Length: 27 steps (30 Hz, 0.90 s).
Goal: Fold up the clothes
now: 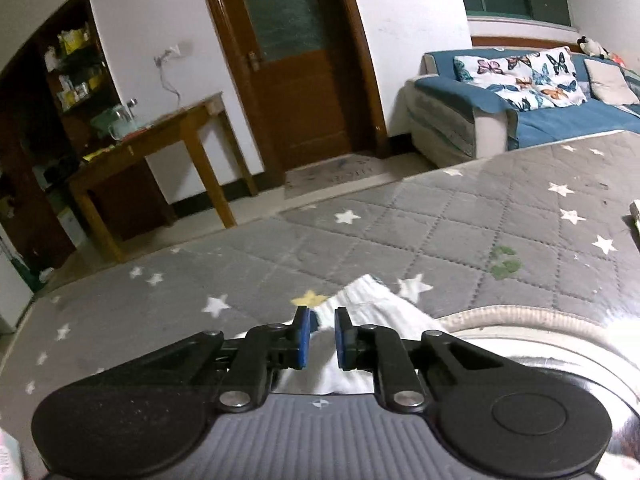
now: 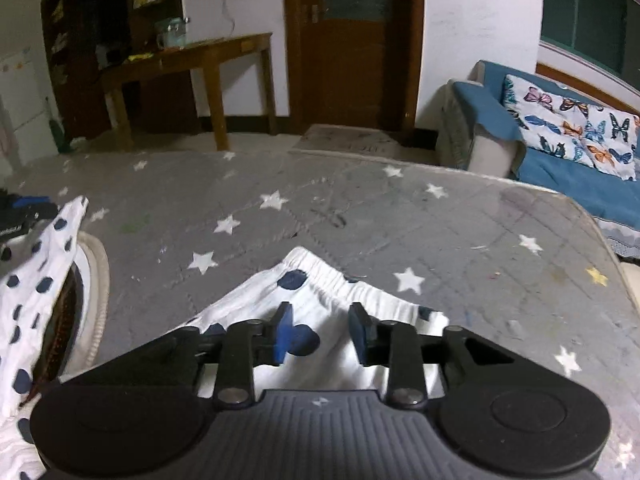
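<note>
**Two grippers poised over polka-dot garment on star-print quilt**

A white cotton garment with navy polka dots (image 2: 316,312) lies bunched on a grey quilted bedspread patterned with white stars (image 2: 360,208), its elastic waistband pointing away from the camera. The right gripper (image 2: 320,334) hangs directly above the cloth, its blue-padded jaws parted by a moderate gap and clamped on nothing. In the left wrist view, the left gripper (image 1: 322,338) sits over a white fold of the same garment (image 1: 372,304); its jaws stand a narrow gap apart, and whether fabric is pinched between them cannot be told. A round cream-rimmed basket (image 2: 94,280) rests on the quilt to the left, with more dotted cloth draped over its edge. Behind, a brown wooden side table (image 2: 200,60) stands near a brown panelled door (image 2: 352,44), and a butterfly-print cushion (image 2: 572,128) leans on a blue-covered sofa (image 2: 560,184). Lettering on the grey doormat (image 1: 340,174) is too blurred to read.
</note>
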Tool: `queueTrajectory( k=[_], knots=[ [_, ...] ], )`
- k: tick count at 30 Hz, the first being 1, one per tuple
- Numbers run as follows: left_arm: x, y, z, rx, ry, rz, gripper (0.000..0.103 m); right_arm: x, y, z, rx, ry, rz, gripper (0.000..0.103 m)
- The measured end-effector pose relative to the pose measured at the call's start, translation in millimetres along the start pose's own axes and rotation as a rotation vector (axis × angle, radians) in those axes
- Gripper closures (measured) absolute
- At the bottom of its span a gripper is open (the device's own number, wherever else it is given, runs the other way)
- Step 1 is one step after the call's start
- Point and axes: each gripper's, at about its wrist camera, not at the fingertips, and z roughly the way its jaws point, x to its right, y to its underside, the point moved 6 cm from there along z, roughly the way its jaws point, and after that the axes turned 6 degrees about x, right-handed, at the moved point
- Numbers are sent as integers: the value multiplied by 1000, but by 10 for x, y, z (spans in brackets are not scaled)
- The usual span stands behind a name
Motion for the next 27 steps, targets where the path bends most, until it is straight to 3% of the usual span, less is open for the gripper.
queueTrajectory(
  k=[5,12,14,15,18,27],
  knots=[
    [41,-13,89,3,-11,5,88,-19,-21,16,5,8,-13,67],
    [-46,-20,-275,19,12,-51,82,-245,59,-387,-1,-39,-88,63],
    [-48,25,-447,21,24,-56,60,-376,132,-544,-11,-68,-109,62],
    [-47,59,-544,24,31,-53,55,-443,176,-618,-16,-81,-119,62],
    [-37,187,-821,22,59,-52,50,-663,323,-847,-29,-122,-146,53],
    [17,698,-1704,1,157,-74,36,-1196,799,-1466,-40,-223,-154,52]
  ],
)
